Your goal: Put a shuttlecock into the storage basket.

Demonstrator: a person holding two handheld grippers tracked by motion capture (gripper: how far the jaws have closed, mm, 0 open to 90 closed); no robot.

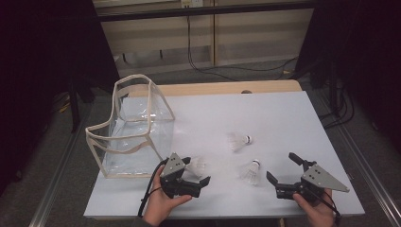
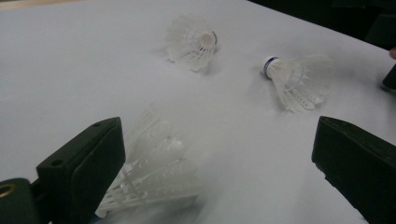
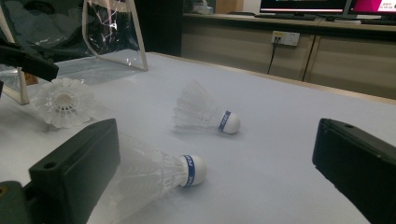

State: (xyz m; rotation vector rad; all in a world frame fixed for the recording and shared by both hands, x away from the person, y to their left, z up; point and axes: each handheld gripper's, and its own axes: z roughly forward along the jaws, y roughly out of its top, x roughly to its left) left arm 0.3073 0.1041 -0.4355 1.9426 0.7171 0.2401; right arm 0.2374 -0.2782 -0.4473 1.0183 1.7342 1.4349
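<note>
Three white feather shuttlecocks lie on the white table (image 1: 283,113). My left gripper (image 1: 197,170) (image 2: 215,168) is open, and one shuttlecock (image 1: 196,165) (image 2: 154,172) rests on the table just inside its left jaw, untouched by the other jaw. My right gripper (image 1: 281,166) (image 3: 215,168) is open too. A blue-banded shuttlecock (image 1: 250,172) (image 3: 154,172) lies on its side by its left jaw, cork toward the gap. The third shuttlecock (image 1: 239,141) (image 3: 203,114) (image 2: 191,44) lies farther out, mid-table.
A clear plastic bag with beige trim (image 1: 132,127) (image 3: 112,32) stands open at the table's left, just beyond my left gripper. Wooden cabinets and cables (image 1: 203,61) lie past the far edge. Both hands are near the front edge.
</note>
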